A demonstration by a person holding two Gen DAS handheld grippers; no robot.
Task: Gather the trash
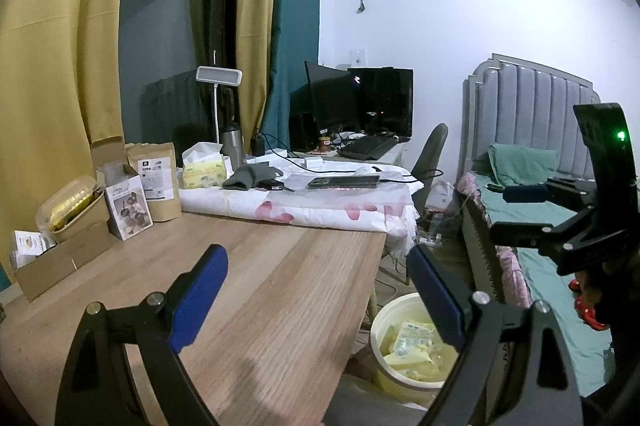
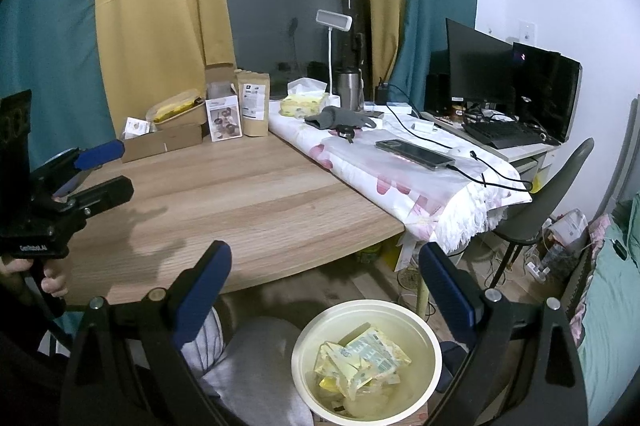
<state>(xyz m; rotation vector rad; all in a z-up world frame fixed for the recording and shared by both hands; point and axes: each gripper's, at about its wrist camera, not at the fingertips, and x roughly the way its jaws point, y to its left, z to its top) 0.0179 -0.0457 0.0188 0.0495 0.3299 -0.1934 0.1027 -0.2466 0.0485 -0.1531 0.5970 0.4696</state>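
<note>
A pale yellow trash bin [image 2: 366,358] stands on the floor below the table's near edge, with crumpled yellow wrappers [image 2: 362,356] inside; it also shows in the left wrist view [image 1: 406,342]. My right gripper [image 2: 324,296] is open and empty, above the bin and the table edge. My left gripper [image 1: 316,296] is open and empty, over the wooden table's right corner. The left gripper also appears at the left of the right wrist view [image 2: 96,165], and the right gripper at the right of the left wrist view [image 1: 528,209].
On the wooden table [image 2: 240,193] at the back stand a cardboard box [image 2: 164,141], a lidded food container [image 2: 176,109], kraft pouches [image 2: 254,105] and a tissue pack [image 2: 302,101]. A flowered cloth [image 2: 420,177] bears a phone [image 2: 416,151]. A chair [image 2: 548,193], monitors and a bed [image 1: 552,226] are to the right.
</note>
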